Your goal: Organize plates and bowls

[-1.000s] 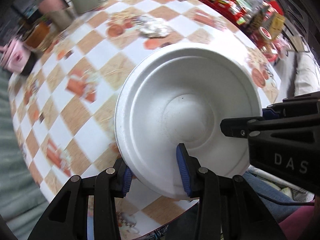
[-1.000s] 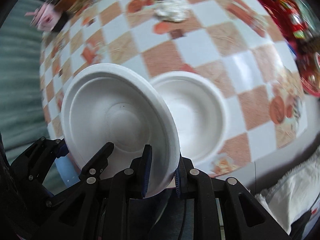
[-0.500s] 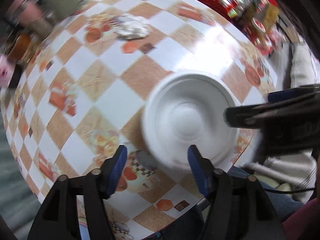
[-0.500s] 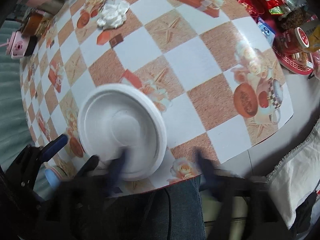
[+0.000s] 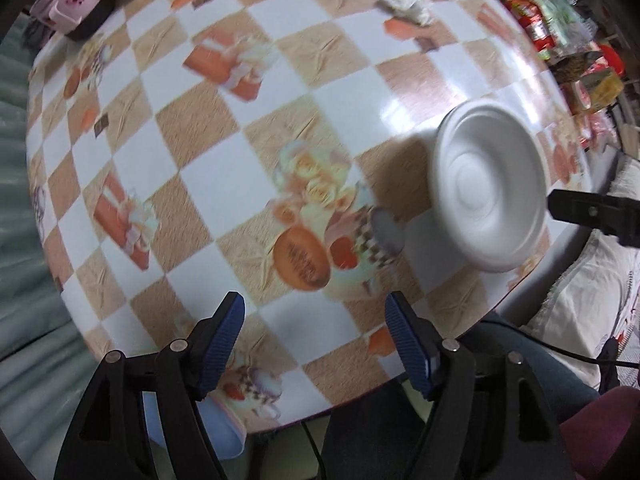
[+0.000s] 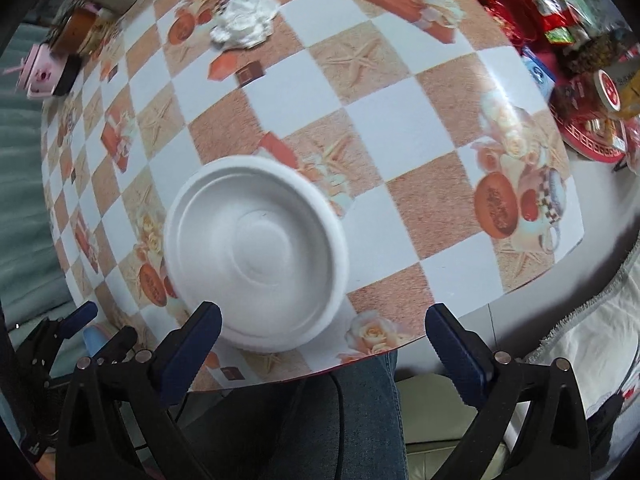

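White foam plate (image 6: 256,258) nested on white bowl, stack flat on checked tablecloth (image 6: 400,128) near front table edge; concentric ridges visible, empty, free of grip.

both wrist cameras look steeply down, close over the checkered table (image 5: 208,184), sharing the white plate (image 6: 256,256)

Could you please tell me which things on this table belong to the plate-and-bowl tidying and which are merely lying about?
Job:
- white plate stack

Lying about:
- crumpled tissue
- pink box
- red snack tray
- jars
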Available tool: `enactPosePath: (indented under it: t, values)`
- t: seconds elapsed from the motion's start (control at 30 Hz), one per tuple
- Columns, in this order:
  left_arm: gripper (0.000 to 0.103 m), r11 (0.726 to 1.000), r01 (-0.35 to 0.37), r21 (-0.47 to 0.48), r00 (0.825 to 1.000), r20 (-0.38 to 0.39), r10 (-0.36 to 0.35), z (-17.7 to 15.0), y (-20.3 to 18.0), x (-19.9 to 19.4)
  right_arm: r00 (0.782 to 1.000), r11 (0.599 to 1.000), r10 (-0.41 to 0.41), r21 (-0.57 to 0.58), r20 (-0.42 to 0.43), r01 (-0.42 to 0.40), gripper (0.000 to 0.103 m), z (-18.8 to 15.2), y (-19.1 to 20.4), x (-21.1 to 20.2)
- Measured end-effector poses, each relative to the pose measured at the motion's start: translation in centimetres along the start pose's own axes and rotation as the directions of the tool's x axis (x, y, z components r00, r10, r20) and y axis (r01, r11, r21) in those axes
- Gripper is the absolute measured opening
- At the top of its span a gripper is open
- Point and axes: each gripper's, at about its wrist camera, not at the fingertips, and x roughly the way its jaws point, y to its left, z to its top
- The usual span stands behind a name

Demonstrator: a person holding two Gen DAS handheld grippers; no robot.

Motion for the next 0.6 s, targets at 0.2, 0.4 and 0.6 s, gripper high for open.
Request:
enactPosePath:
  t: [0.2,0.4,0.6]
  values:
    - [0.082,1.000,-0.006,0.011,1.000,-0.003,0.006,-0.63,0.01,0.08,1.000,0.999,-0.017,-0.034,0.006,0.018,0.103,-0.25,1.28,-0.05]
    - [0.083,1.000,-0.025,0.005,1.000,-0.001,0.025,-0.55,0.15,0.03,1.000,1.000,-0.018,-0.004,0.003,0.018,0.103,-0.43,0.94,-0.08]
    - [0.083,0.999,-0.033,0.009,0.999,-0.002,0.033,-0.41,0.02,-0.11,1.000,1.000,-0.016,0.009,-0.004,0.016,0.103,-0.56,0.91,0.00]
